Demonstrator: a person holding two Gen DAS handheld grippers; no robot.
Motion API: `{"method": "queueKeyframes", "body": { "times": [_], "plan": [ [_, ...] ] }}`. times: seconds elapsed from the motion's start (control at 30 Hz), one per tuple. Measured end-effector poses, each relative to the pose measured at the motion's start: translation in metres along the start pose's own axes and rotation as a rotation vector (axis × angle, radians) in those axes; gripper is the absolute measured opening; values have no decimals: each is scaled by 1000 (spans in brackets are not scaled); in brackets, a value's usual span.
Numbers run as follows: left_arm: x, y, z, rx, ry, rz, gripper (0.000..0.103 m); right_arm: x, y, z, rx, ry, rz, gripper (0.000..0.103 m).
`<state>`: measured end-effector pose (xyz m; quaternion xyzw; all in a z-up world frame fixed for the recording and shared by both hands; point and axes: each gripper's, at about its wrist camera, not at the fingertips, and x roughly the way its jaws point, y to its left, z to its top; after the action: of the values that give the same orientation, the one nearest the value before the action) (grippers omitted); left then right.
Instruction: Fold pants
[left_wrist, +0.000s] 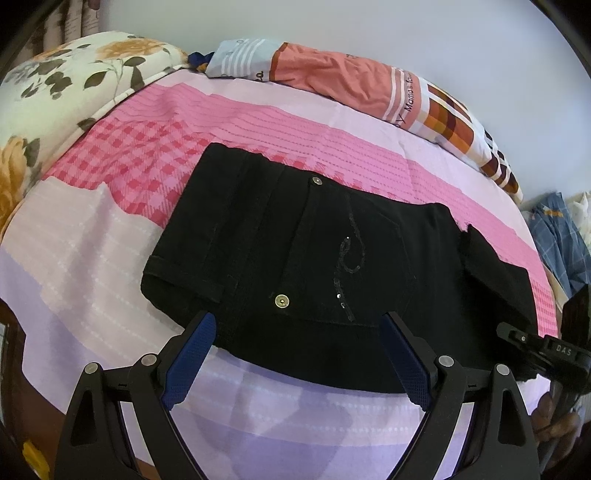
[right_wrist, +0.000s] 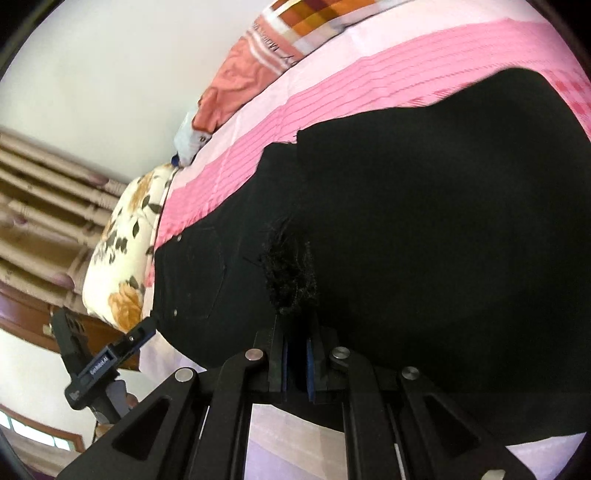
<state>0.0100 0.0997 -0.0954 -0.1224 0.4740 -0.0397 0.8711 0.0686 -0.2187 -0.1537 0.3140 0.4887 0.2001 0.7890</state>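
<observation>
Black pants (left_wrist: 314, 258) lie folded on the pink and lilac bed sheet (left_wrist: 92, 258), back pocket with sequin trim and metal rivets facing up. My left gripper (left_wrist: 295, 332) is open, its blue pads at the near edge of the pants, holding nothing. My right gripper (right_wrist: 297, 328) is shut on the frayed hem of the pants (right_wrist: 406, 221), which fill most of the right wrist view. The right gripper also shows at the right edge of the left wrist view (left_wrist: 535, 343), at the pants' right end. The left gripper shows at the lower left of the right wrist view (right_wrist: 122, 350).
A floral pillow (left_wrist: 55, 110) lies at the back left. An orange and checked blanket (left_wrist: 369, 81) runs along the wall behind the pants. Blue checked cloth (left_wrist: 557, 240) lies beyond the bed's right edge. Curtains (right_wrist: 37, 206) hang at the left.
</observation>
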Motion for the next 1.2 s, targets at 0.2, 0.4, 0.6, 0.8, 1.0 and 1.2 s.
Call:
{"method": "queueKeyframes", "body": {
  "times": [0.2, 0.4, 0.6, 0.8, 1.0, 1.2],
  "plan": [
    [2, 1, 0, -9, 7, -5, 90, 11, 18, -5, -81, 22, -29, 9],
    [3, 2, -1, -15, 14, -11, 90, 18, 20, -7, -110, 41, -41, 9],
    [7, 1, -3, -5, 22, -12, 90, 20, 27, -7, -139, 44, -43, 9],
    [8, 0, -3, -5, 22, -12, 90, 22, 33, -12, -173, 56, -61, 9],
    [9, 0, -4, -3, 22, -11, 90, 25, 39, -15, -200, 72, -83, 9],
    [10, 0, -5, -3, 22, -11, 90, 29, 46, -19, -237, 82, -103, 10]
  ]
}}
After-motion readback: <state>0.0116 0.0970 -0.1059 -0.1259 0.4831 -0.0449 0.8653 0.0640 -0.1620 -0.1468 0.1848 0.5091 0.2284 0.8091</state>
